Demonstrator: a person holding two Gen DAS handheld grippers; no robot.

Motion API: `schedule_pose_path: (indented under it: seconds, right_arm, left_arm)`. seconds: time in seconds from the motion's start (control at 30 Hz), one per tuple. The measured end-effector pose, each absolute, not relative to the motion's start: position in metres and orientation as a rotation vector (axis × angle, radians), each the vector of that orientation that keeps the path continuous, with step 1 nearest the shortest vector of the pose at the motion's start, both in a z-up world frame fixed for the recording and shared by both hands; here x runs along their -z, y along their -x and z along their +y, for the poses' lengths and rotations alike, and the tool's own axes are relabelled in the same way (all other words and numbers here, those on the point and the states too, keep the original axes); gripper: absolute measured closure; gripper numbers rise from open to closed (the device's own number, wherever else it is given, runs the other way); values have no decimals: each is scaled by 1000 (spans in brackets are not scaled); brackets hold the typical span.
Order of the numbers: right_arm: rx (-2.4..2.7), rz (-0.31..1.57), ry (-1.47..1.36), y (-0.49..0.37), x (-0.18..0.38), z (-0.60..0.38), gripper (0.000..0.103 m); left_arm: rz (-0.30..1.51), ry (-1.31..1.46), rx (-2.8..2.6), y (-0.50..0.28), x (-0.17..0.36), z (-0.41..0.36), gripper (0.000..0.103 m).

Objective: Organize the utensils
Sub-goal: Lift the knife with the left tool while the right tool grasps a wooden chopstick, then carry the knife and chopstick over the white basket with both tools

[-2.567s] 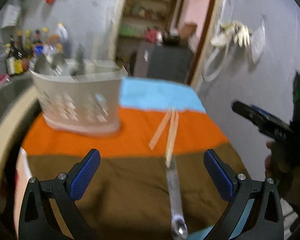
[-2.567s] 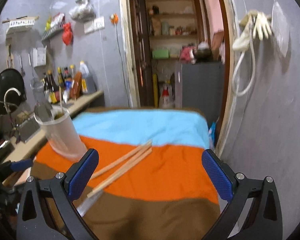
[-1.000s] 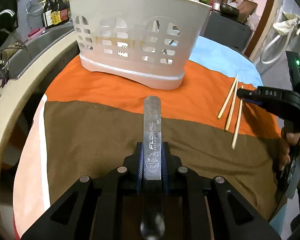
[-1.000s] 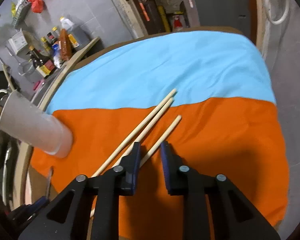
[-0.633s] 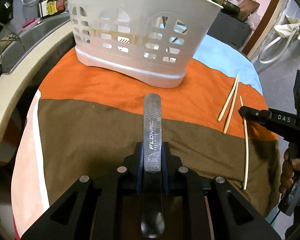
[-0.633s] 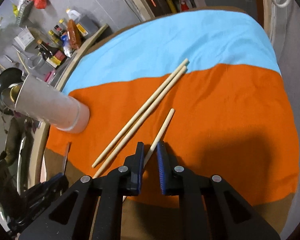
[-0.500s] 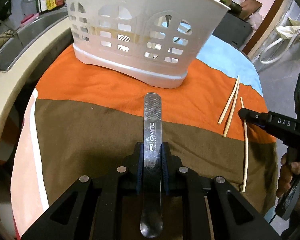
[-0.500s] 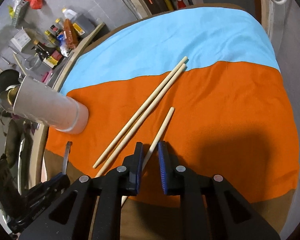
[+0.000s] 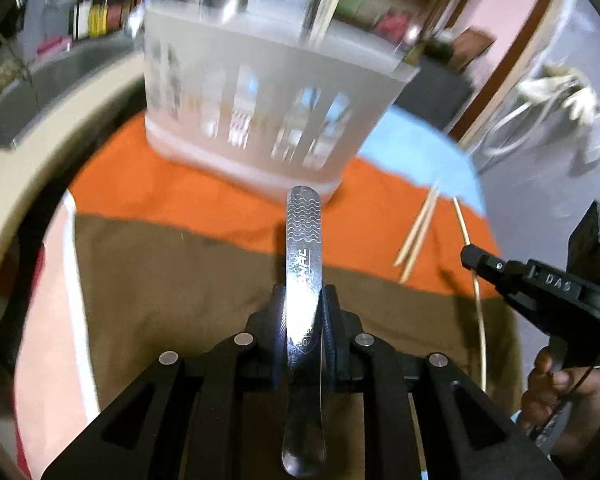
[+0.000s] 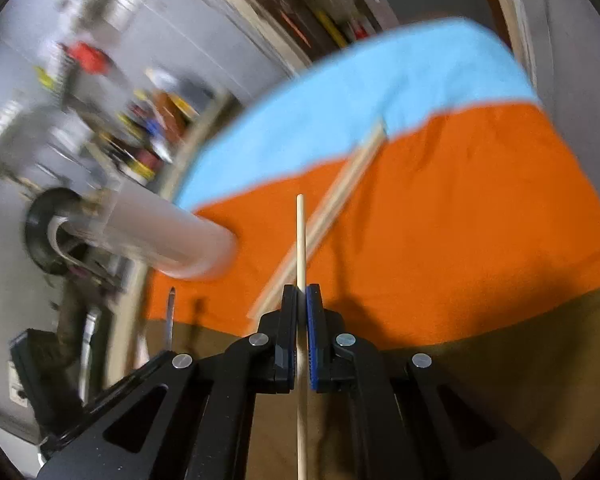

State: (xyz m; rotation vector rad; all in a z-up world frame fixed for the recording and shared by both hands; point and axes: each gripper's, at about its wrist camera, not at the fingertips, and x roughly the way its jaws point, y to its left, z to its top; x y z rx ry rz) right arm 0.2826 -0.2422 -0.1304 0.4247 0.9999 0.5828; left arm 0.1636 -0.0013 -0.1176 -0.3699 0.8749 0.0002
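Between right tongs (image 10: 302, 300) — chopstick (image 10: 300, 240) clamped, just closed; left tongs (image 9: 303, 300) grip spoon (image 9: 302, 248).

Both wrist cams look down fwd, close; share striped cloth (image 9: 188, 264)

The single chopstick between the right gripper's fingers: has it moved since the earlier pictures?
Yes. The chopstick has swung away from the pair of chopsticks lying on the cloth, now clamped in the right gripper, whose jaws just closed.

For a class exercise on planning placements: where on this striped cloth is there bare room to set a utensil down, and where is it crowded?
Free: the brown band in front of the white slotted plastic basket, and the orange band's right half. Crowded: around the two loose wooden chopsticks beside the basket.
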Motion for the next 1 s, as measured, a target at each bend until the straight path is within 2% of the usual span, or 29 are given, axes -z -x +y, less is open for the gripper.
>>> schedule_pose_path:
  seconds: [0.23,0.47,0.73,1.0]
  right_arm:
    - [-644,680,-493,-249,79,-247,100]
    - [-720,377,-518,-259,22,-207,100]
    - [-669,177,-450,-276,-13,-135,100]
    - [-606,83,-452,-298,-7,-107,100]
  left_arm:
    - [604,367,30,-128,64,17,89]
    - [417,366,32,-144,14,55,89]
    - [234,448,12,-194,-11,125,89]
    - [107,495,15,-240,-16,173,89]
